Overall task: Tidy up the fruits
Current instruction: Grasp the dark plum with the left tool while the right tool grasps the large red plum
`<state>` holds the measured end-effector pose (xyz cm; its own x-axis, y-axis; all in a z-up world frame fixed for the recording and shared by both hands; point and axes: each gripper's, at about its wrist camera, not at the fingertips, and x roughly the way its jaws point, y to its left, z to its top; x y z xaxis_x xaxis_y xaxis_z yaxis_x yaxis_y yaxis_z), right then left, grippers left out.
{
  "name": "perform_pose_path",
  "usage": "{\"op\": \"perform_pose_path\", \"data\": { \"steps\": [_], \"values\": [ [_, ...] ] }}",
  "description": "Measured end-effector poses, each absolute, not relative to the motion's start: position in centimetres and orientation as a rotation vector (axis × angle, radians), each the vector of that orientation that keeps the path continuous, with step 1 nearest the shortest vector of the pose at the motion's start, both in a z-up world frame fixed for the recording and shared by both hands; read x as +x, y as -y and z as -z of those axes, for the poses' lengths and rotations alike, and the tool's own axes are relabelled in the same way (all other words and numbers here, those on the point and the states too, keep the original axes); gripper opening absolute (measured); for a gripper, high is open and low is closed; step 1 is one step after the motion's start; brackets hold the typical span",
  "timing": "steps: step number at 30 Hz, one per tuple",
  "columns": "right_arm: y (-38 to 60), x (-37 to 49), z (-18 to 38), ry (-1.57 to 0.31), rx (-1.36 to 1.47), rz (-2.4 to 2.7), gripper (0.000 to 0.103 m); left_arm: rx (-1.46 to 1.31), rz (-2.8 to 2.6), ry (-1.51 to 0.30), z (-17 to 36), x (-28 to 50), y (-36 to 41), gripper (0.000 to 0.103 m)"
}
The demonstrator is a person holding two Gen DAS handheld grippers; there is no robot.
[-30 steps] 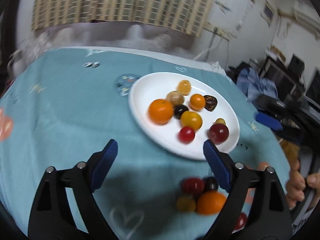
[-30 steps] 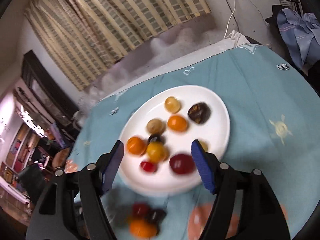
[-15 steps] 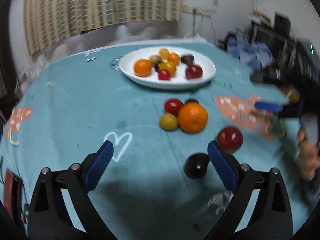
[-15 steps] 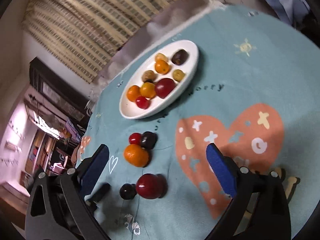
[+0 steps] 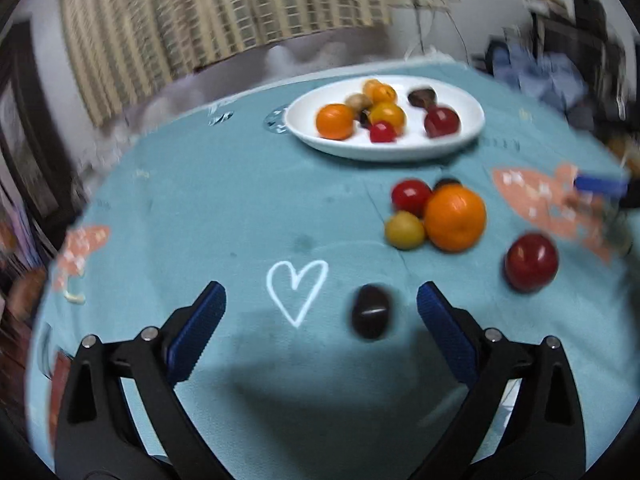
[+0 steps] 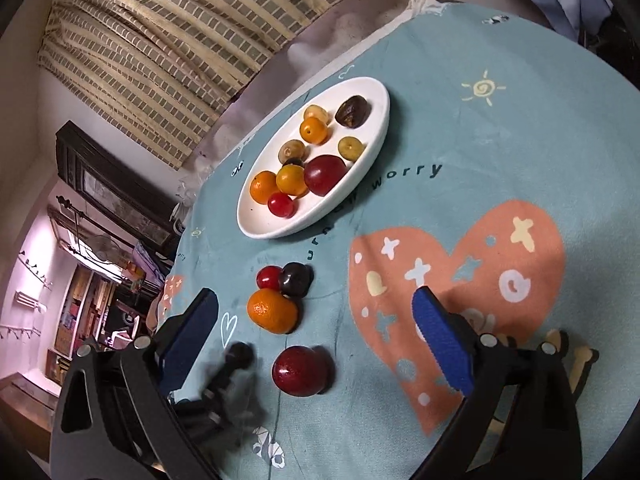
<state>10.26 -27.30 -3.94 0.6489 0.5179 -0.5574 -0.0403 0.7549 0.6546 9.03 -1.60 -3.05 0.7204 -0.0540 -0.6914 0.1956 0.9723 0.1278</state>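
Both my jaws are apart, nothing held in either.

Left gripper (image 5: pixel 320 304): pads spread wide, low over the teal tablecloth (image 5: pixel 224 208). A small dark fruit (image 5: pixel 371 317) lies on the cloth between the fingertips, nearer the right pad and touching neither. A white heart outline (image 5: pixel 297 287) is printed just left of it.

Right gripper (image 6: pixel 316 316): also wide open. A dark red plum (image 6: pixel 302 370) sits on the cloth between its fingers, no contact. The left gripper's blurred tip shows at this view's lower left, next to the same small dark fruit, which is too smeared here to place exactly.

Loose cluster on the cloth, beyond the plum: orange mandarin (image 6: pixel 273 310), red cherry tomato (image 6: pixel 268 277), dark plum-like fruit (image 6: pixel 296 279), all touching. The left view adds a small yellow fruit (image 5: pixel 404 230) against the mandarin that the right view hides.

White oval plate (image 6: pixel 360 148) sits farther back, well apart from the cluster. On it: one orange, one red cherry tomato, a yellow-orange tomato, a large dark red fruit, a dark brown wrinkled fruit, and a few small yellow and orange ones. Several in the middle touch each other; the brown one sits on its own near the far rim.

Printed pink heart patch (image 6: pixel 460 280) lies under my right finger. Left view is motion-blurred, so edges are soft.
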Motion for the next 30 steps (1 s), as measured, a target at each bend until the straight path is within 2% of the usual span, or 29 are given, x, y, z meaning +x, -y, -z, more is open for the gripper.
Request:
{"op": "perform_pose_path", "data": {
  "steps": [2,9,16,21,30],
  "values": [
    [27.2,10.2,3.9,-0.808,0.647,-0.345,0.098,0.132,0.169,-0.762,2.9,9.3,0.7,0.099],
    [26.7,10.2,3.8,-0.810,0.618,-0.351,0.098,0.155,0.212,-0.803,3.5,9.8,1.2,0.098],
    [26.2,10.2,3.8,-0.820,0.602,-0.360,0.098,0.015,0.080,-0.742,1.6,10.9,-5.2,0.098],
    [25.5,10.0,3.6,-0.808,0.553,-0.368,0.098,-0.091,0.027,-0.792,2.6,12.5,-8.3,0.095],
    [22.0,9.4,3.3,-0.813,0.345,-0.384,0.098,0.223,0.006,-0.759,3.2,13.0,-3.2,0.095]
  ]
}}
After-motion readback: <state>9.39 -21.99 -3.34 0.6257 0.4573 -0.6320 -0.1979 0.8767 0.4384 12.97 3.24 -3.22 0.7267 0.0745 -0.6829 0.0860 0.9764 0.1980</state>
